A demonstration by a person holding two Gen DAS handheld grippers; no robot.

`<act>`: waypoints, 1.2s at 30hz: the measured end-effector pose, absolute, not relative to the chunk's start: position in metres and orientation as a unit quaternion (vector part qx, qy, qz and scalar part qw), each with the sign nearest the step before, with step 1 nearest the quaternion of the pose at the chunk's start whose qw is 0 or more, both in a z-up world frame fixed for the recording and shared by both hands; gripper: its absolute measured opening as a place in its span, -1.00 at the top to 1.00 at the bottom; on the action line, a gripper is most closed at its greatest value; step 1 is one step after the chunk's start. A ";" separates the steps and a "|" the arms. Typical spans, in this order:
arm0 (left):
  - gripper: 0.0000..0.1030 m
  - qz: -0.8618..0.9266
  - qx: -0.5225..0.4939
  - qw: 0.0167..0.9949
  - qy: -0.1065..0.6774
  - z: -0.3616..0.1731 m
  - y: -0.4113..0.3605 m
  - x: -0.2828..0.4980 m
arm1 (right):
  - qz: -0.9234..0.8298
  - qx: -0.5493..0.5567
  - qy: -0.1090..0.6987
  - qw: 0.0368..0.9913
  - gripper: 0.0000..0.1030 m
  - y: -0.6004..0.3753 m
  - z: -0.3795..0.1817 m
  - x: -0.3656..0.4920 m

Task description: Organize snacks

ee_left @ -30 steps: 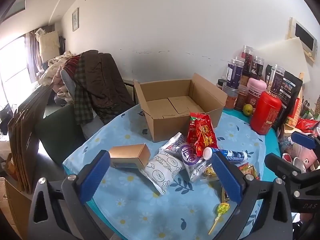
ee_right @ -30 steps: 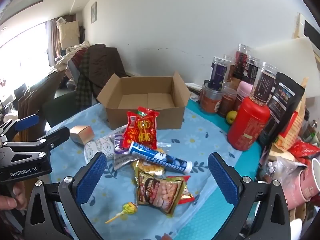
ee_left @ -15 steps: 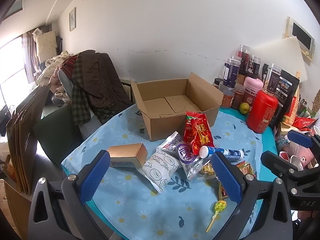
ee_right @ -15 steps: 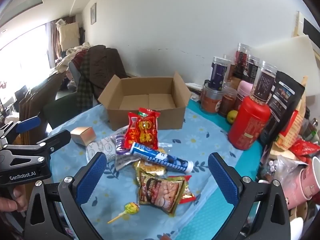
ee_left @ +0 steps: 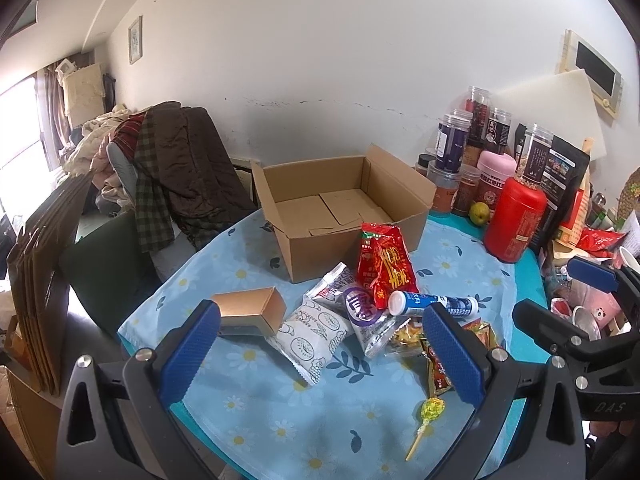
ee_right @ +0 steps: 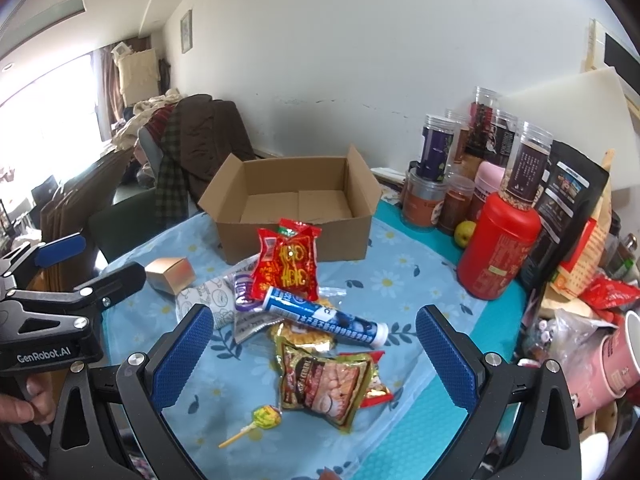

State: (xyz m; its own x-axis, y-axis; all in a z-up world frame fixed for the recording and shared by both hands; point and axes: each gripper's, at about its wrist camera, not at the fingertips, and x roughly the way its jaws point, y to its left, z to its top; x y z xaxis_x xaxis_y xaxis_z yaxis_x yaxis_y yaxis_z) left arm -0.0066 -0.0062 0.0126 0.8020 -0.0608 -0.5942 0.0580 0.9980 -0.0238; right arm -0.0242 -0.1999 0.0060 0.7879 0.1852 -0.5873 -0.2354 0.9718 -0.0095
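An open cardboard box (ee_left: 344, 208) (ee_right: 296, 208) stands empty on the floral blue tablecloth (ee_left: 256, 404). In front of it lies a snack pile: a red packet (ee_left: 386, 264) (ee_right: 288, 262), a blue-and-white tube (ee_left: 434, 303) (ee_right: 324, 316), a white cookie pouch (ee_left: 312, 338), a purple-labelled pouch (ee_left: 362, 308), a brown-gold nut bag (ee_right: 328, 384), a lollipop (ee_left: 430, 412) (ee_right: 264, 418) and a small gold box (ee_left: 250, 312) (ee_right: 170, 274). My left gripper (ee_left: 320, 356) (ee_right: 68, 264) hovers open near the pile, holding nothing. My right gripper (ee_right: 312, 360) (ee_left: 568, 296) is open too, above the nut bag.
Jars (ee_right: 436, 148), a red canister (ee_right: 498, 244), a green fruit (ee_right: 464, 234) and dark bags (ee_right: 568, 208) crowd the table's right side, with pink cups (ee_right: 620, 356) nearer. A chair draped in clothes (ee_left: 176, 168) and stacked cardboard (ee_left: 36, 280) stand to the left.
Both grippers have drawn back slightly, so the snack pile and the box sit a little farther up in each view. Nothing on the table has moved.
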 end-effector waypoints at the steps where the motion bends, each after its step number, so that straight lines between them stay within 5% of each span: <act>1: -1.00 -0.031 -0.005 0.949 0.312 0.012 -0.006 -0.007 | 0.111 -0.042 0.306 0.945 -1.00 -0.200 0.006 -0.024; 36: -1.00 -0.048 -0.001 0.947 0.317 0.010 -0.014 0.008 | 0.088 -0.039 0.290 0.952 -1.00 -0.215 0.008 -0.019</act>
State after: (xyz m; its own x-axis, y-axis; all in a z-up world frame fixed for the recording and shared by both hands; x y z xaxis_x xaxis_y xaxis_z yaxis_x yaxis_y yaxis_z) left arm 0.0083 -0.0140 0.0100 0.7943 -0.0914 -0.6006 0.0904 0.9954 -0.0318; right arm -0.0194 -0.2149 0.0084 0.8165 0.1445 -0.5589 -0.1897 0.9816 -0.0233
